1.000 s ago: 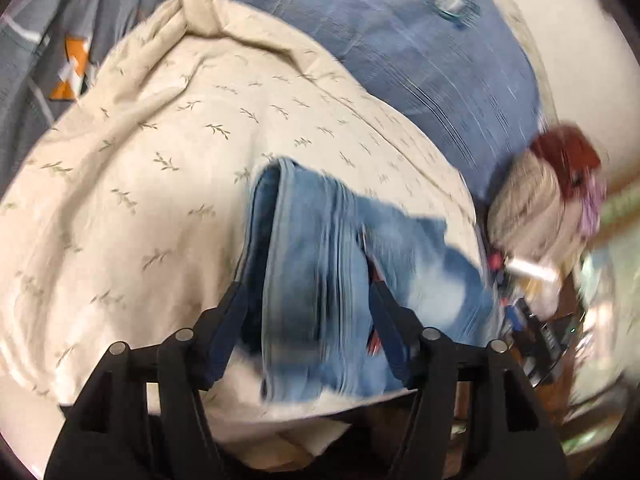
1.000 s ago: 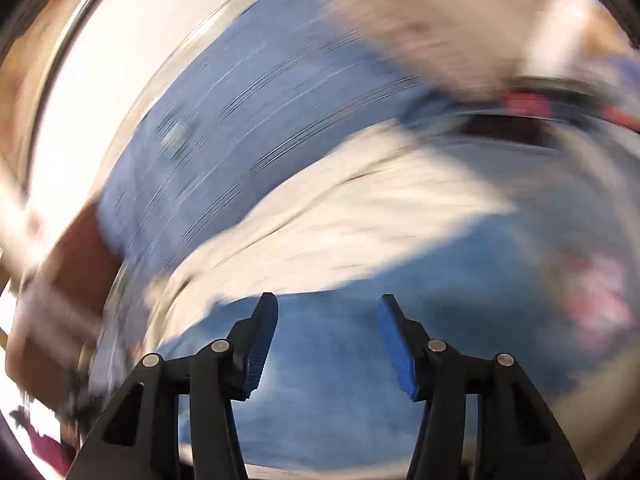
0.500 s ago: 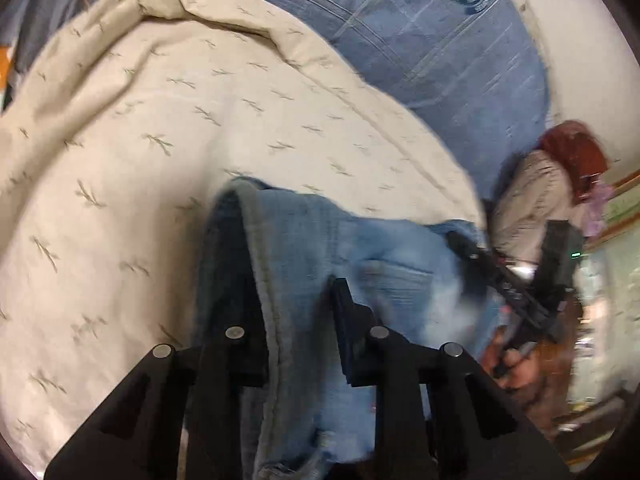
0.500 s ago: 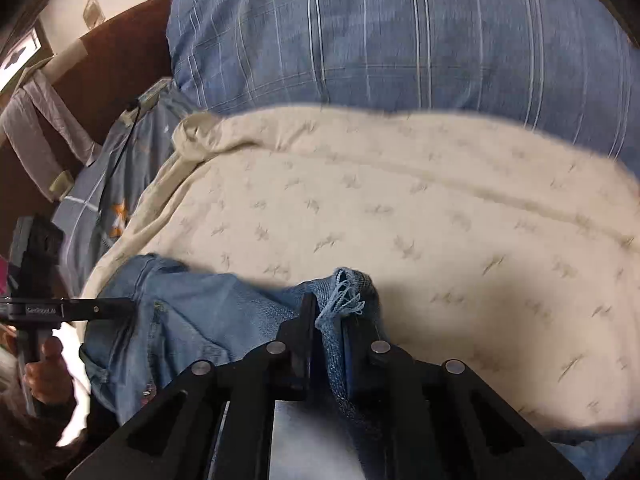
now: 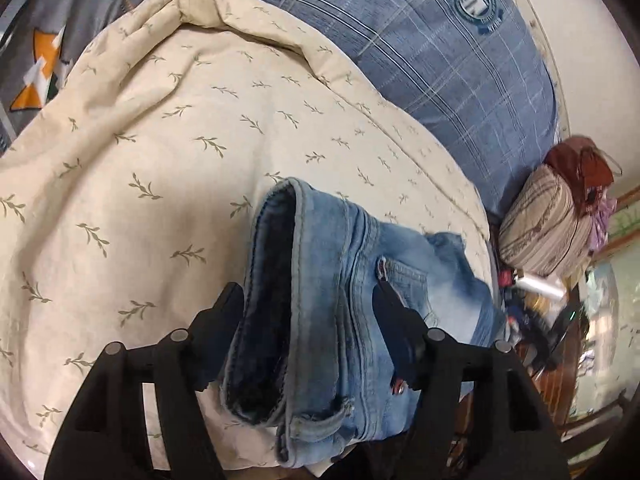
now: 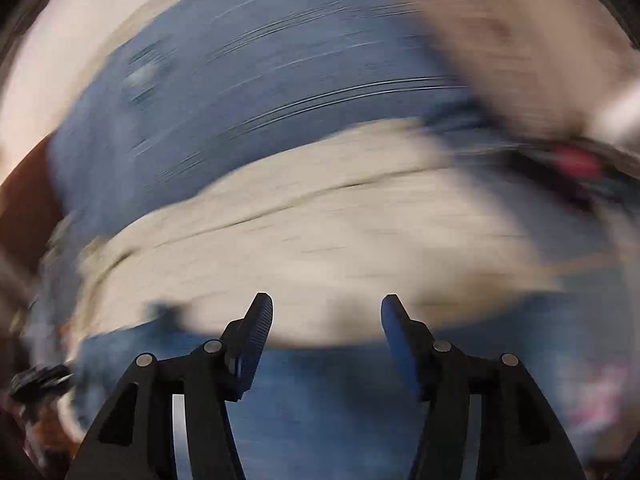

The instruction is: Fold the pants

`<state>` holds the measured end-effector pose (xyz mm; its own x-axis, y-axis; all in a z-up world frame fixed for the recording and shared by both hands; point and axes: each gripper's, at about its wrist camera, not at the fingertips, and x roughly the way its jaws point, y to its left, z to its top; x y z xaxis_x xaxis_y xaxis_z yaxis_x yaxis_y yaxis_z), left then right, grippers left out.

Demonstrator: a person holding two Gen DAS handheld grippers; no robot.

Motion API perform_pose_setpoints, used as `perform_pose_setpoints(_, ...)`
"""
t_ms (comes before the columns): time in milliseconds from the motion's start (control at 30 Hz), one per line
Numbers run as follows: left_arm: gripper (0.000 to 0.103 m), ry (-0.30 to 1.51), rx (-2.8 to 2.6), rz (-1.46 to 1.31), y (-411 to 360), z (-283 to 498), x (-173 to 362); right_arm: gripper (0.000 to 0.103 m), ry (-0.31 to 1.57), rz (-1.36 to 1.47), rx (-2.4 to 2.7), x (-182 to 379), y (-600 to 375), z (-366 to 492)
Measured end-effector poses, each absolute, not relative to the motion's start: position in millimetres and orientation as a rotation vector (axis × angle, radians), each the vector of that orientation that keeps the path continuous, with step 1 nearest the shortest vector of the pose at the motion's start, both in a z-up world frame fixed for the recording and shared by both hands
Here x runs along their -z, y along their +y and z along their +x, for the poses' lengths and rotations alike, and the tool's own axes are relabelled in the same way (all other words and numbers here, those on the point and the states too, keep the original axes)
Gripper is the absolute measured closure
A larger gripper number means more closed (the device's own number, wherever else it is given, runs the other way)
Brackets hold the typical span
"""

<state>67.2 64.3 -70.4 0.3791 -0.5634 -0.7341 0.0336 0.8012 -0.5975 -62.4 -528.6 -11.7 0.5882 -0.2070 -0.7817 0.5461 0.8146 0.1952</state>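
Observation:
Light blue jeans (image 5: 320,248) lie folded in a thick stack on a cream leaf-print quilt (image 5: 160,160), waistband and a back pocket facing me. My left gripper (image 5: 308,292) straddles the stack, its jaws opening; the denim sits loosely between the fingers (image 5: 224,312) without being pinched. The right wrist view is smeared by fast motion. In it my right gripper (image 6: 327,302) has its jaws opening with nothing between the blue pads (image 6: 256,332). Blurred blue denim (image 6: 320,400) lies below it, with the cream quilt (image 6: 320,248) beyond.
A blue plaid cover with a round crest (image 5: 440,60) lies behind the quilt. A grey fabric with orange shapes (image 5: 40,40) is at the far left. A striped bundle with a red bag (image 5: 540,232) and clutter sit past the bed's right edge.
Half a second ago both grippers were shut on denim, the right on a frayed hem. Both have since let go and stand wide. The right view has swung fast and gone blurred.

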Motion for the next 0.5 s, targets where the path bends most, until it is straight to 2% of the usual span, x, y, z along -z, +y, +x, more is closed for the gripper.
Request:
perform_pose_setpoints(167, 0.039, 1.238, 0.400, -0.595, 42, 82, 99, 0.043, 0.871, 0.574, 0.506, 42, -591, -100)
perform_pose_setpoints(200, 0.041, 1.261, 0.392, -0.589, 37, 83, 102, 0.051, 0.885, 0.574, 0.471, 51, -591, -95)
perform_pose_setpoints(233, 0.049, 1.268, 0.373, -0.569, 33, 82, 101, 0.081, 0.891, 0.535, 0.448, 52, -584, -88)
perform_pose_setpoints(267, 0.063, 1.258, 0.361, -0.546, 30, 80, 97, 0.082, 0.893, 0.468, 0.456, 48, -576, -86)
perform_pose_setpoints(300, 0.069, 1.248, 0.383, -0.535, 27, 77, 90, 0.090, 0.830, 0.399, 0.464, 35, -567, -89)
perform_pose_setpoints(400, 0.070, 1.192, 0.340, -0.463, 22, 71, 73, 0.093, 0.729, 0.436, 0.510, 25, -574, -107)
perform_pose_setpoints(467, 0.070, 1.206, 0.281, -0.389, 16, 76, 79, 0.096, 0.832, 0.426, 0.574, 52, -585, -102)
perform_pose_setpoints(500, 0.070, 1.231, 0.258, -0.369, 12, 79, 87, 0.103, 0.927, 0.416, 0.629, 75, -591, -99)
